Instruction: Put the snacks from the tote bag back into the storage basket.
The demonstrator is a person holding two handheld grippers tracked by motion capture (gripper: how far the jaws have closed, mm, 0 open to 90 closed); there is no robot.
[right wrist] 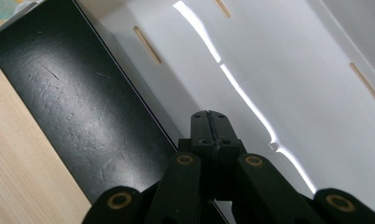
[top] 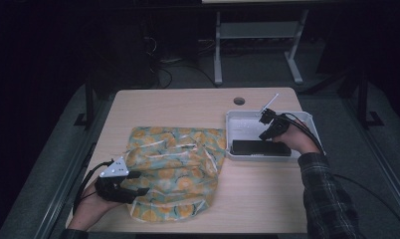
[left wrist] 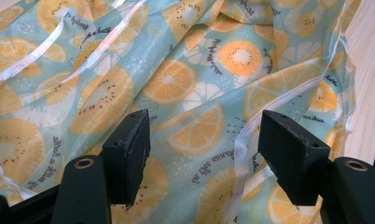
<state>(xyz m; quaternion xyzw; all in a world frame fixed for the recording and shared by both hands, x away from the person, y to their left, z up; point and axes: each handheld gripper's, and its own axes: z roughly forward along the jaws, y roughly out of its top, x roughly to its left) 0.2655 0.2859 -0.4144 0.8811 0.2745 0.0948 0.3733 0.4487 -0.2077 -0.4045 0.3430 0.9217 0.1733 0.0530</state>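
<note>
Light wooden table [top: 188,104], dark room behind; desk legs and cables on the floor beyond, hard to make out. Crumpled fruit-print cloth [top: 175,167] lies left of centre, orange slices on pale blue, with translucent white ribbon [left wrist: 241,144] trailing across its folds. Left gripper [top: 133,183] sits at the cloth's near-left edge, jaws spread wide over the fabric, nothing between them. White tray [top: 248,122] stands at the right side of the table; a black box [top: 261,148] lies along its near wall. Right gripper [right wrist: 209,126] is inside the tray beside the box, jaws pressed together, empty. A plaid sleeve [top: 327,194] covers the tray's near-right corner.
</note>
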